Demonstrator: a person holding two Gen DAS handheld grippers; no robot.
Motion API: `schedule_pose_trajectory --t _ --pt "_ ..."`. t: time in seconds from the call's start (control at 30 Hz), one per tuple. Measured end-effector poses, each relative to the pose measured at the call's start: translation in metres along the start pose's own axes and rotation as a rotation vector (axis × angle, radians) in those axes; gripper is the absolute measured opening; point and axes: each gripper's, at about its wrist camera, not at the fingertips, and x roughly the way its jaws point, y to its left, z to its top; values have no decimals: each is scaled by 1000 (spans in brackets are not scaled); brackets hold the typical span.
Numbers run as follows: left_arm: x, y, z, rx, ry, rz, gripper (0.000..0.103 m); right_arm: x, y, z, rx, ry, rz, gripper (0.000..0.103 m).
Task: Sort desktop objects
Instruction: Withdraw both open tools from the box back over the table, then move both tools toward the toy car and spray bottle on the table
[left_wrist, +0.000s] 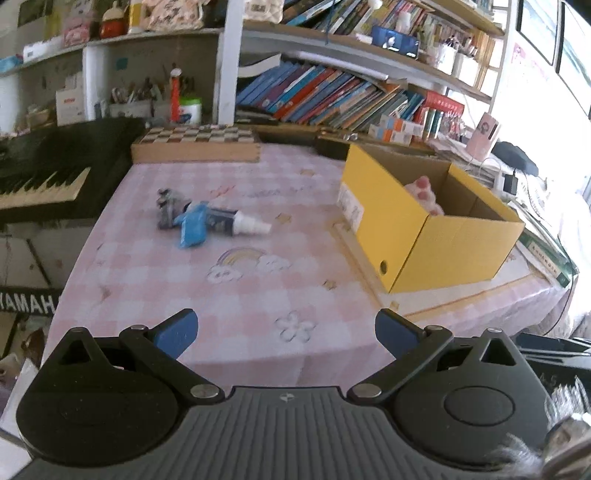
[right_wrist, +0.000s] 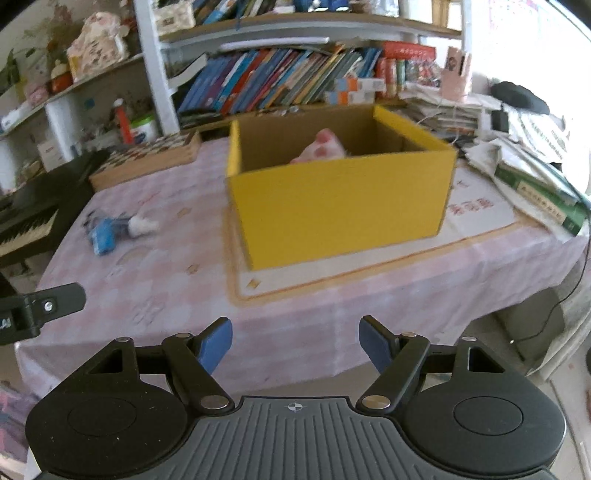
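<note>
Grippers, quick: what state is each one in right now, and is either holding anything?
Left gripper: jaws open, holding nothing.
Right gripper: jaws open, holding nothing.

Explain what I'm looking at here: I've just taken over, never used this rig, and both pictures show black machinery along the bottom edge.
That machinery is a hand-held gripper with two blue-padded fingers; a person carries one in each hand, and a camera on each looks forward past its fingers. One picture comes from the left gripper, the other from the right gripper. Both stand open and hold nothing.

Ahead is a table with a pink checked cloth. On it sits an open yellow box with a pink and white soft item already inside. To the left of the box lie a blue packet, a small spray bottle and a dark grey item, bunched together. A wooden chessboard box sits at the back edge of the table.
</note>
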Motion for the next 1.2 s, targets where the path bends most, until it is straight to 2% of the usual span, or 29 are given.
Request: schedule_pose_trajectory --t 0.27,0.43,0.9,1.2 --pt "-14 25 -16 13 30 7 103 -3 41 -18 -53 29 50 78" --pt "-24 43 -22 -2 22 26 103 -3 61 -22 -80 38 78 78" --pt "-47 84 -26 -66 -18 81 103 -3 110 -19 -171 29 149 78" --pt "-43 94 -24 -103 -22 111 103 8 126 -14 -230 40 190 78"
